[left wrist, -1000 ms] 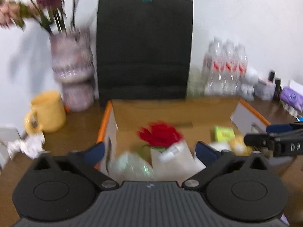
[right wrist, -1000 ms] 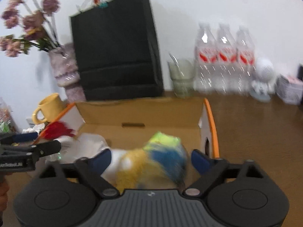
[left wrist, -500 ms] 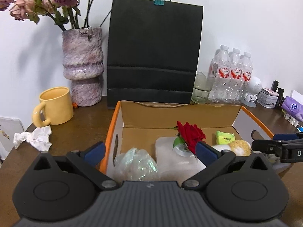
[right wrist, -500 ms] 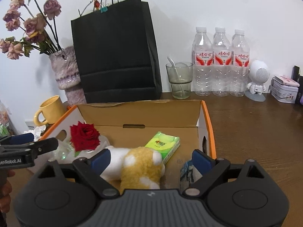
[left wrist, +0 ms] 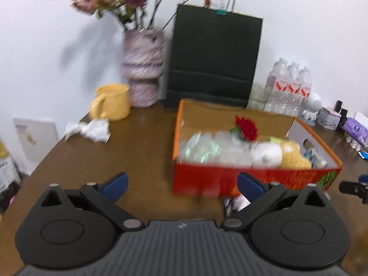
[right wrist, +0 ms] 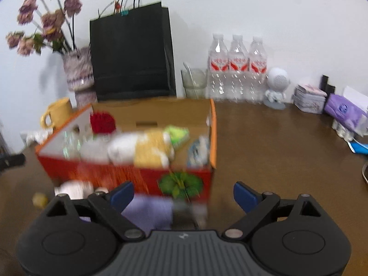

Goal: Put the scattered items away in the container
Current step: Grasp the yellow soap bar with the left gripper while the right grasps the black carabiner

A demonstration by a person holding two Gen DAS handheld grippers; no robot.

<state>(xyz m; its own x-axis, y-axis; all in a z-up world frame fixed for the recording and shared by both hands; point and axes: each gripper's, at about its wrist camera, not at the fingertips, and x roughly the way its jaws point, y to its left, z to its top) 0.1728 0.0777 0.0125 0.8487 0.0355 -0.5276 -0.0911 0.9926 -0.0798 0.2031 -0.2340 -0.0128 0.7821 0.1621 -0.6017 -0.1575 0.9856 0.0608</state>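
**Inspector:** State of the tongs, left to right?

**Operator:** My left tongs (left wrist: 181,186) are spread wide, holding nothing; my right tongs (right wrist: 183,194) likewise. The box (right wrist: 128,174) sits just ahead on the counter (right wrist: 276,149), already holding several things. A purple item (right wrist: 147,214) lies between my right fingers, in front of the box. I judge a slow, level descent best.

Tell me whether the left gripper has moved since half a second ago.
Yes. The left gripper has pulled back and up from the box: its fingertips were over the contents, and now the red front wall and bare table show ahead.
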